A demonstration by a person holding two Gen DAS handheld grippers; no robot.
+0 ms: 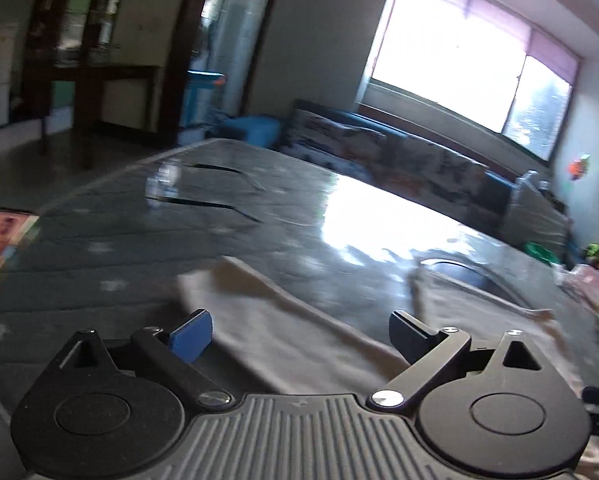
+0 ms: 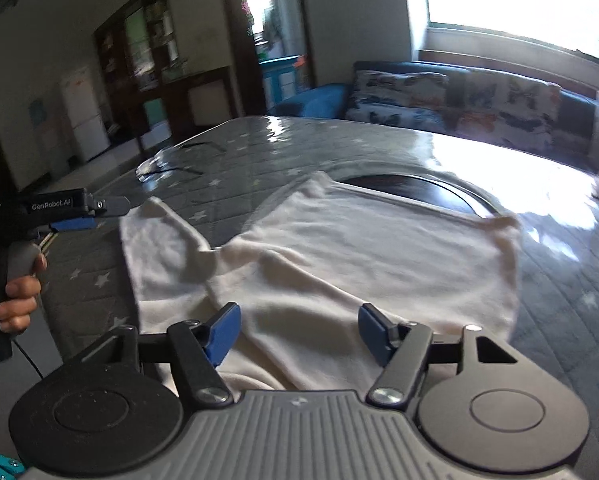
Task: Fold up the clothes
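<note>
Cloth (image 2: 339, 248), cream and rumpled, lies on the star-quilted bed (image 2: 559, 280) under both tools: left tool (image 1: 299, 336) spread wide and empty, right tool (image 2: 297, 334) spread above it, pinching nothing.

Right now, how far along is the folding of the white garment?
Early. Done: the white garment lies spread on the star-patterned cover, one sleeve flopped inward. In hand: nothing; the left gripper and right gripper are open above the cloth. Left: the body folds.
</note>
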